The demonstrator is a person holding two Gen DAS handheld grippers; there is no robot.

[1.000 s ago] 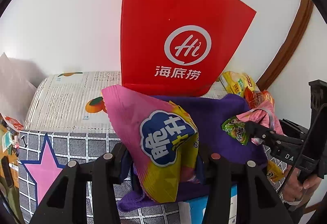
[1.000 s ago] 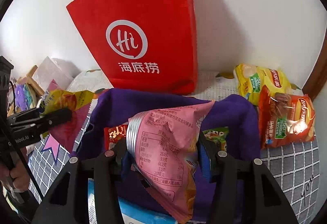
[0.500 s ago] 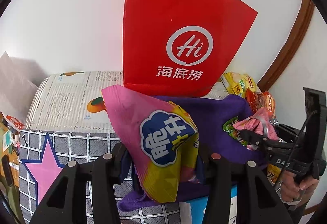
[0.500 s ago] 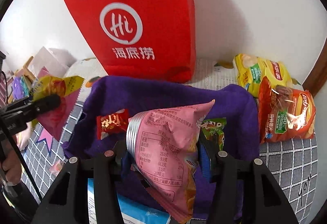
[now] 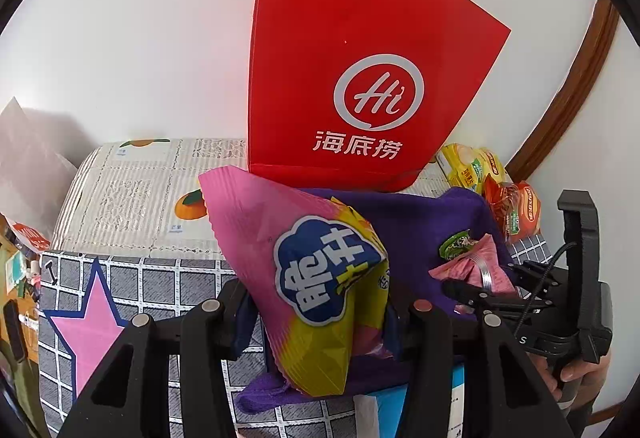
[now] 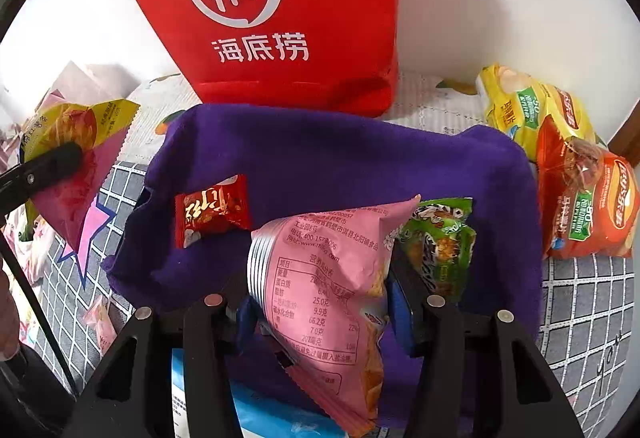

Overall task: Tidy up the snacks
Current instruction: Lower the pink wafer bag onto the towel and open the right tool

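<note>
- Far left, a bed cover (image 5: pixel 160 278) printed with a grey grid and a pink star outlined in blue; behind it lies a pale woven sheet (image 5: pixel 140 190) with orange fruit motifs.
- The left gripper (image 5: pixel 320 308) has its black fingers pinching a crinkly pink and yellow snack bag (image 5: pixel 304 270) with a blue cloud-shaped logo; the bag is held off the bed, over the near left edge of the cloth, its serrated seal pointing up and left.
- Centre, a soft purple cloth (image 6: pixel 340 158), rumpled at its edges, lies on the bed cover. On it rests a small glossy red snack packet (image 6: pixel 212 210).
- Behind the cloth a stiff red paper bag (image 5: pixel 360 70) with white cord handles stands upright against the white wall.
- The right gripper (image 6: pixel 320 302) has its fingers pinching a matte pink snack bag (image 6: pixel 328 270), nutrition panel facing the camera, held above the cloth.
- Just right of it, a shiny green snack packet (image 6: pixel 440 238) lies on the cloth.
- Far right, a puffy yellow chip bag (image 6: pixel 524 110) and an orange chip bag (image 6: pixel 588 206) lie touching beside the cloth, on the bed.
</note>
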